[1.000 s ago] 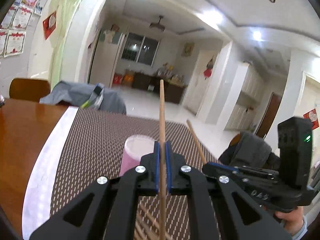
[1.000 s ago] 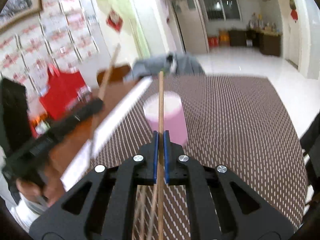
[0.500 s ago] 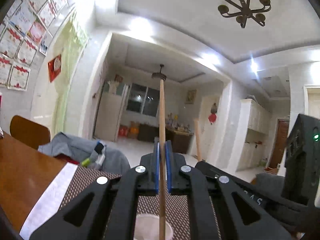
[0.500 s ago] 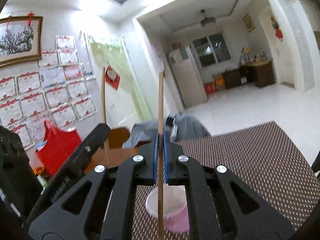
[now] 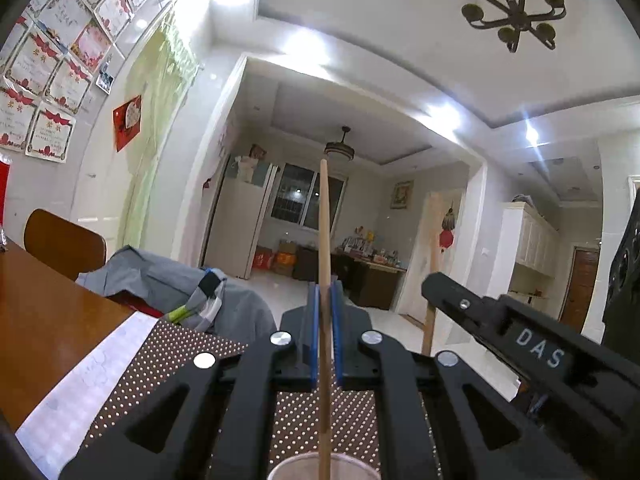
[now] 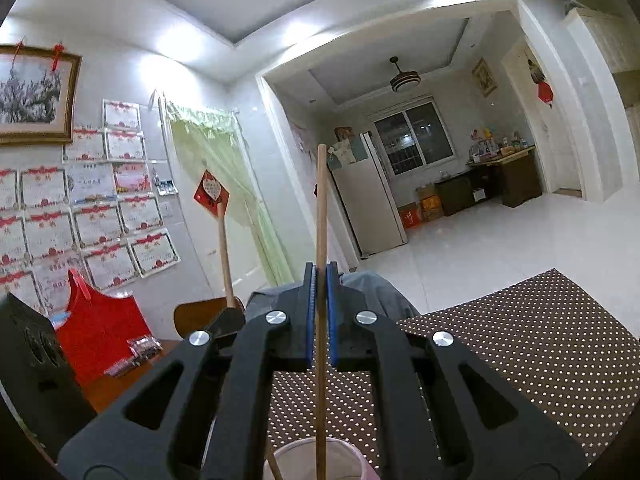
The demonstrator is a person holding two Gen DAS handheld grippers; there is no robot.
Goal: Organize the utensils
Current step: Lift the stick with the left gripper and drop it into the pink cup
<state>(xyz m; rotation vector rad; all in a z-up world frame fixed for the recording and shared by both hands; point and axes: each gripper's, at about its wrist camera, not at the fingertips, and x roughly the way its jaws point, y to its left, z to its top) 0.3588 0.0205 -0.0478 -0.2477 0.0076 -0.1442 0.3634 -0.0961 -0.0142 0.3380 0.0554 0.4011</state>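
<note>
So both claws are mid-drop right now. The left gripper (image 5: 325, 332) is pinching a wooden chopstick (image 5: 325, 240) that stands upright between its blue pads, and the right gripper (image 6: 319, 320) has its jaws clamped on a second chopstick (image 6: 320, 220) the same way. Directly below each claw is the rim of a pink cup (image 6: 320, 460), and each stick's lower end looks like it's already over or just inside the mouth, so I'd call this the put-them-in-the-cup step

Next move, I reckon: lower a touch, keep the sticks vertical, then let go. The two claws are right beside each other, so easy to knock sticks together

Hard to read: the cup is cut off by the bottom edge in both views, so I can't tell how deep the sticks sit. There's a thin sliver left of the right claw's stick inside the cup, maybe another chopstick. The dotted brown mat (image 6: 540, 340) stretches ahead of the claws and mostly hides behind them
</note>
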